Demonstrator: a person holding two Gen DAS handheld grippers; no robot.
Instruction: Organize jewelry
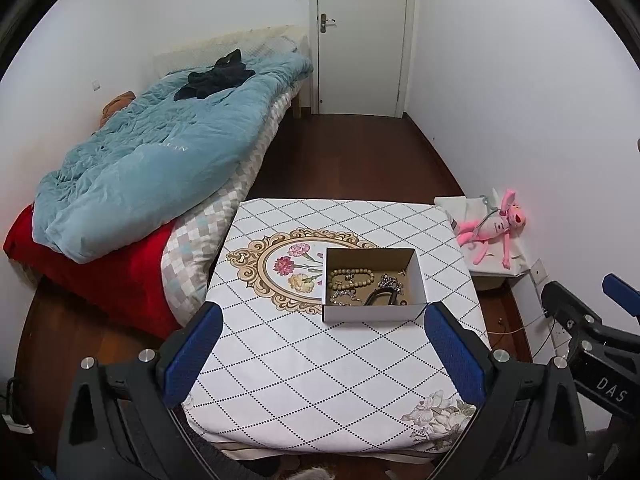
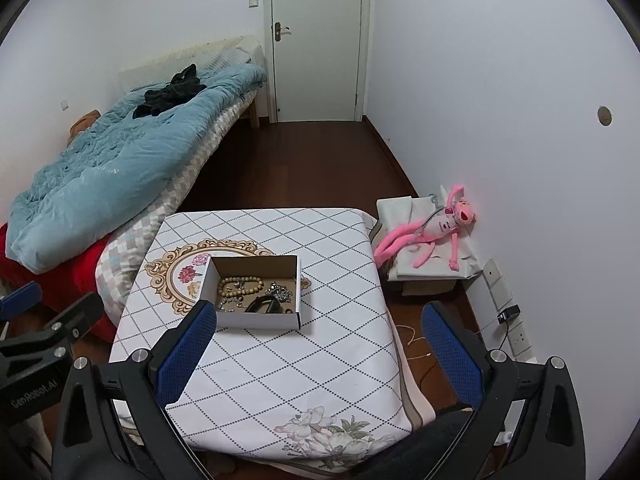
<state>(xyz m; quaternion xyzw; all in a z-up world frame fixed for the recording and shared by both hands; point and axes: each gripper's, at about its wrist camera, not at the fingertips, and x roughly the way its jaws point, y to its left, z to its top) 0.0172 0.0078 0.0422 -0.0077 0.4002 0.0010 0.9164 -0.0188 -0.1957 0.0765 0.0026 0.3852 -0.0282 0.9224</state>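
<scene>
An open white cardboard box (image 1: 372,313) stands on the patterned table (image 1: 320,380). Inside lie a tan bead bracelet (image 1: 351,276), silver chain jewelry (image 1: 390,282) and a dark curved piece (image 1: 382,298). The box also shows in the right wrist view (image 2: 260,320), with the beads (image 2: 239,285) and silver jewelry (image 2: 280,292) in it. My left gripper (image 1: 324,316) is open and empty, held above the near half of the table in front of the box. My right gripper (image 2: 320,316) is open and empty, above the table's right side, beside the box.
A bed with a blue duvet (image 1: 160,152) stands left of the table. A pink plush toy (image 2: 436,228) lies on a low white box at the right wall. Wall sockets and a cable (image 2: 508,316) are at the right. A closed door (image 1: 360,36) is at the far end.
</scene>
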